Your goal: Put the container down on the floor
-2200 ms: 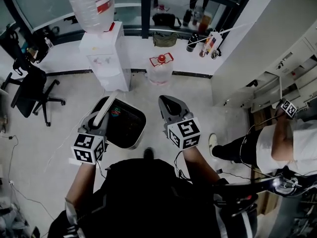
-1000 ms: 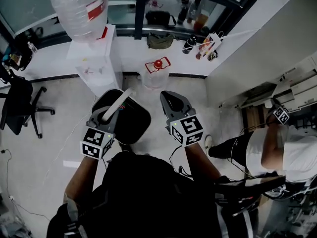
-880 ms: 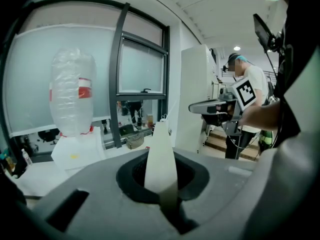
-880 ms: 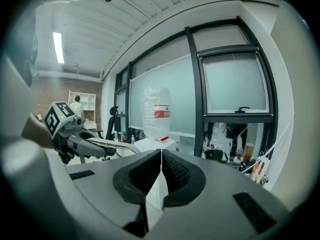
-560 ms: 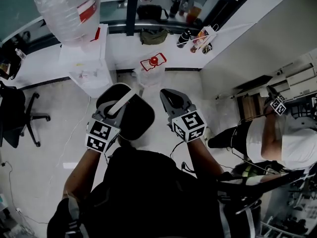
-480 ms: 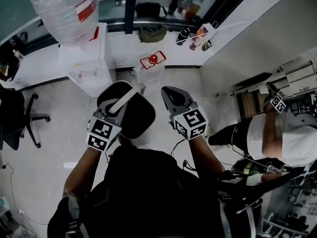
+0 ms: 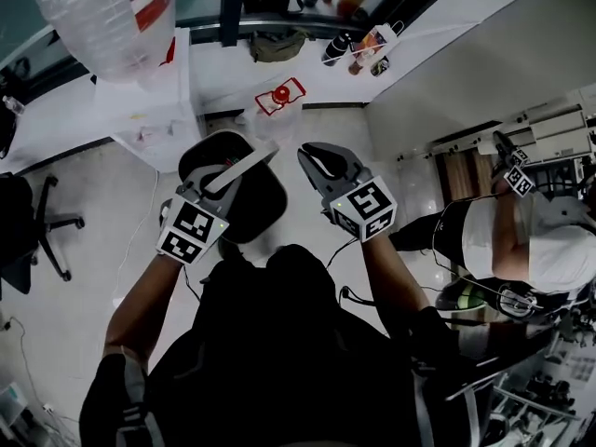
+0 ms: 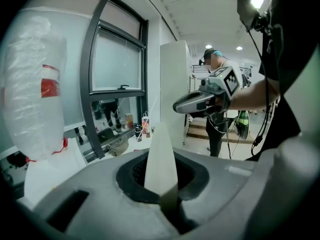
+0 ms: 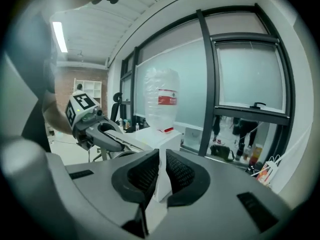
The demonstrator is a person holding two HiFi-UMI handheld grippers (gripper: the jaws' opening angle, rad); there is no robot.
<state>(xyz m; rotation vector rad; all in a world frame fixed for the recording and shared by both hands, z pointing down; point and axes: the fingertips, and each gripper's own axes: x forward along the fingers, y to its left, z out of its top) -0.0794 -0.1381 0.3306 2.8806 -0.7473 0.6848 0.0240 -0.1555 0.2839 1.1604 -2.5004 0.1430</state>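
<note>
A black round container [image 7: 250, 201] hangs above the floor from its white strap handle [image 7: 244, 165]. My left gripper [image 7: 217, 190] is shut on that handle; in the left gripper view the white handle [image 8: 160, 154] rises from between the closed jaws of that gripper [image 8: 166, 196]. My right gripper [image 7: 321, 163] is held just right of the container, shut and empty. In the right gripper view its jaws [image 9: 158, 178] are pressed together, with the left gripper [image 9: 95, 129] off to the left.
A white water dispenser [image 7: 149, 110] with an inverted bottle [image 7: 98, 17] stands ahead on the left. A jug with a red cap [image 7: 277, 101] sits on the floor ahead. An office chair [image 7: 28, 222] is at the left. Another person [image 7: 521, 245] stands at the right by shelves.
Both grippers and the hanging container have moved forward, closer to the dispenser and the floor jug. The jaws have kept their state.
</note>
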